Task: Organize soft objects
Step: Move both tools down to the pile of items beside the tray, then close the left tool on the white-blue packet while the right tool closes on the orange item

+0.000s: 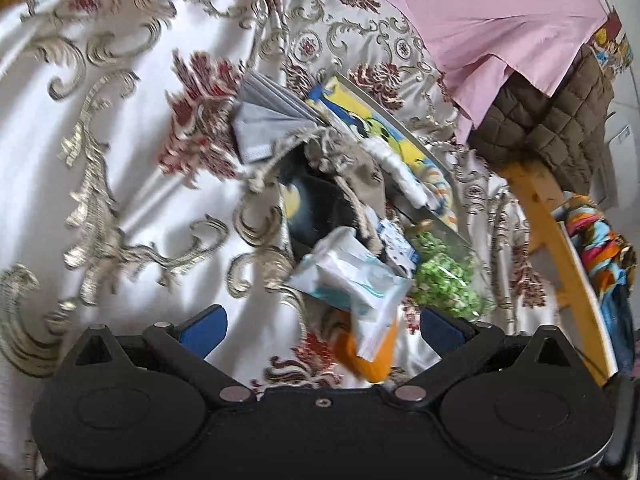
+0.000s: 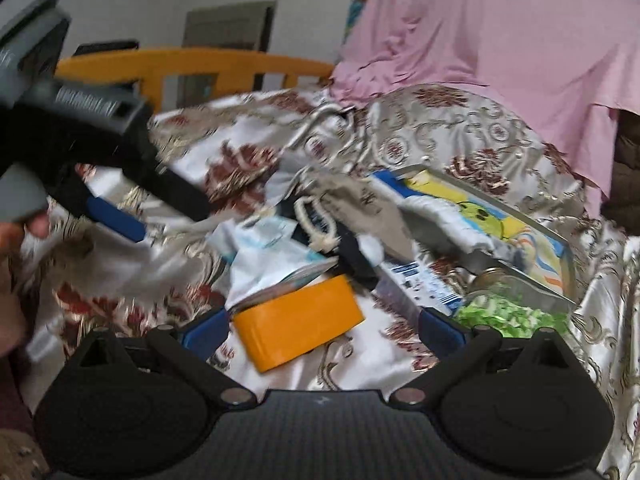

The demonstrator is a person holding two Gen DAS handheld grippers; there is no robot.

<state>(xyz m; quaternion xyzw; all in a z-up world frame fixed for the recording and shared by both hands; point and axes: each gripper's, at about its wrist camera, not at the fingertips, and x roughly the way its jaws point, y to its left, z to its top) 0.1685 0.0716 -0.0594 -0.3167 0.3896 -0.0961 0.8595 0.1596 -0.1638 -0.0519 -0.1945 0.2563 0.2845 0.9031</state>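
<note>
Judging from the heap on the patterned bedspread [image 1: 132, 184], the sorting has hardly begun: nothing looks grouped or set aside yet. The soft things lie jumbled together in the middle of the bed, a white plastic packet [image 1: 352, 276] lying over an orange block [image 2: 298, 322], a beige drawstring pouch [image 1: 340, 160], a grey folded cloth [image 1: 256, 128] and a bag of green pieces [image 1: 448, 276], all spilling across a cartoon-printed tray [image 2: 516, 220]. The left gripper [image 1: 324, 326] hangs above the packet with its jaws spread wide and nothing between them. The right gripper [image 2: 324, 328] is likewise wide apart and empty, the orange block lying just ahead between its blue fingers [image 2: 206, 330]. Every item still seems to need picking out and placing, so practically the whole job remains.
</note>
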